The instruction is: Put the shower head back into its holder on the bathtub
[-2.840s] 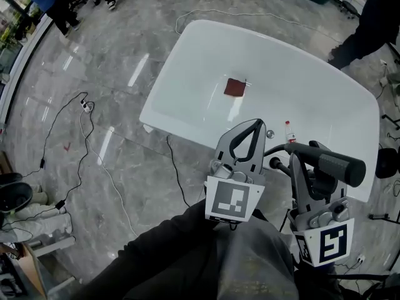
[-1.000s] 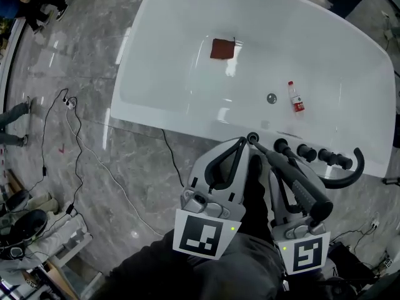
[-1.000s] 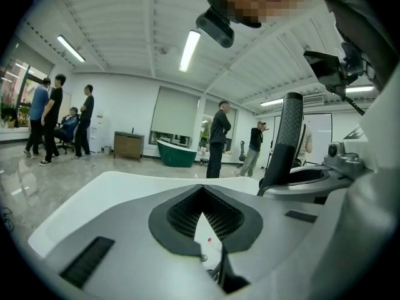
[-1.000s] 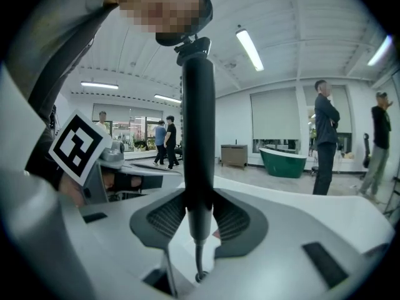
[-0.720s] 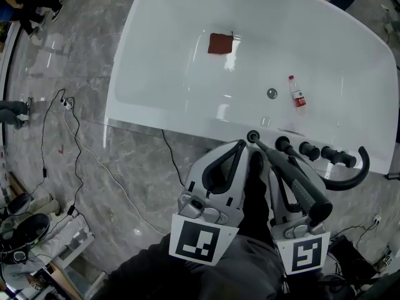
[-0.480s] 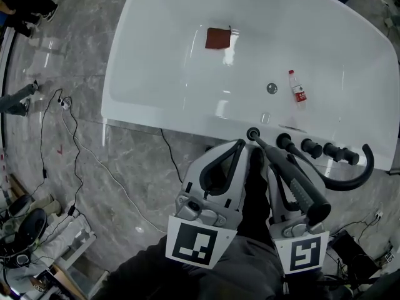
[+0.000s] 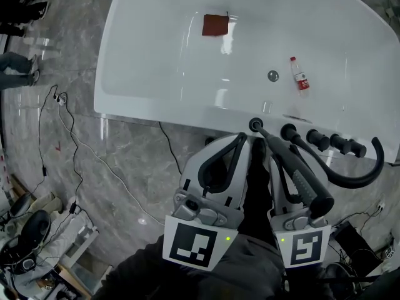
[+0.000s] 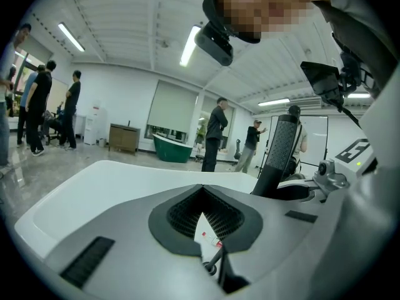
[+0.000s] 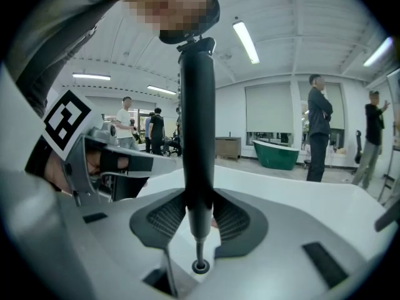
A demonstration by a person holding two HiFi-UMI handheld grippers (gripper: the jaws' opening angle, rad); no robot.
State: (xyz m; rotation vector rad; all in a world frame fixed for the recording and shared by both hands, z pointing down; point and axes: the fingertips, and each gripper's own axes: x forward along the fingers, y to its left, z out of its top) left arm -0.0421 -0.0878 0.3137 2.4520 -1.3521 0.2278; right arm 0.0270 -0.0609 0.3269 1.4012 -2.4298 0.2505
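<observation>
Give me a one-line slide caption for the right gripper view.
Right hand-held gripper shut on the shower head, its narrow end lined up with the round holder on the bathtub.

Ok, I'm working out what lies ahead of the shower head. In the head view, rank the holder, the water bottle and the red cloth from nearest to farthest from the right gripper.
1. The holder: on the tub rim, just ahead of the right gripper.
2. The water bottle: lying inside the tub, ahead and slightly right.
3. The red cloth: far side of the tub floor, off to the left.
</observation>
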